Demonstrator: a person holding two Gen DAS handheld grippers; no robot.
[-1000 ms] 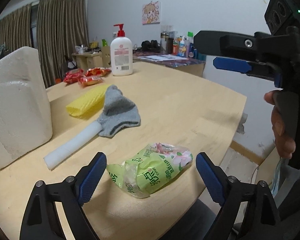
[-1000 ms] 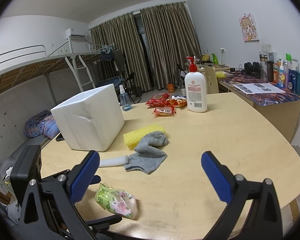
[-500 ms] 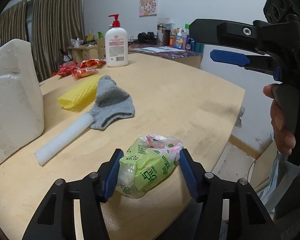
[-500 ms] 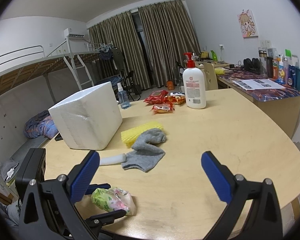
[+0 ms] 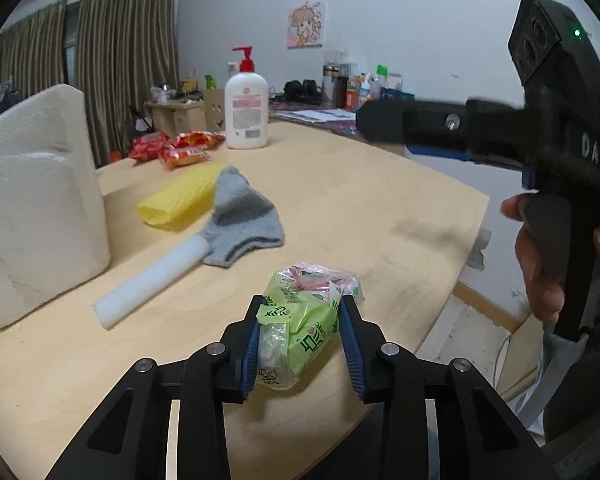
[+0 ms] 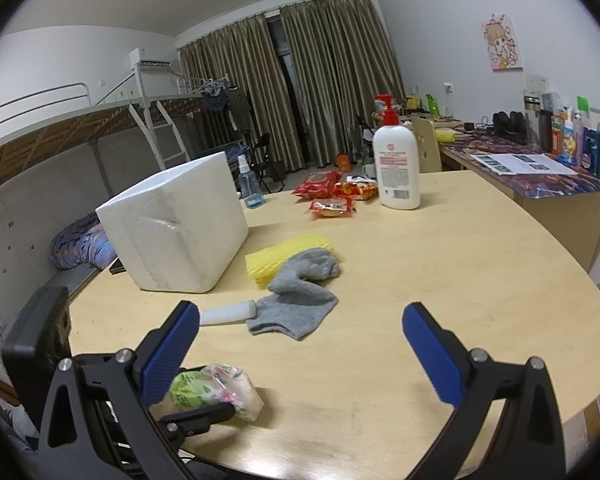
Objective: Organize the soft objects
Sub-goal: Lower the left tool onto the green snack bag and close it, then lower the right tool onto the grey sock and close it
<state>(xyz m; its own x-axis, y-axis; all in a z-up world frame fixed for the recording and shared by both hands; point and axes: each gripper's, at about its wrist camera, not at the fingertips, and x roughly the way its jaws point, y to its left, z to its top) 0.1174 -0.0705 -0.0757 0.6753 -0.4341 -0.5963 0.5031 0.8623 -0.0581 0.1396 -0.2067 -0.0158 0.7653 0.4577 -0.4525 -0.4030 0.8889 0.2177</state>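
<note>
My left gripper [image 5: 300, 312] is shut on a green tissue pack [image 5: 304, 320] at the near edge of the wooden table [image 5: 380, 208]; its blue pads squeeze both sides. The pack also shows in the right wrist view [image 6: 216, 390]. A grey sock [image 5: 240, 220] lies over a white foam tube [image 5: 152, 284] and beside a yellow sponge [image 5: 178, 200]. A white foam box [image 5: 36, 216] stands at the left. My right gripper [image 6: 300, 332] is open and empty, held above the table in front of the sock [image 6: 300, 292].
A lotion pump bottle [image 5: 246, 114] and red snack packets [image 5: 176, 148] sit at the far side of the table. A small spray bottle [image 6: 250, 184] stands behind the foam box [image 6: 176, 224]. A cluttered desk [image 6: 540, 160] is at the right.
My left gripper closed from wide open onto the tissue pack and now squeezes it. My right gripper stayed open and barely moved.
</note>
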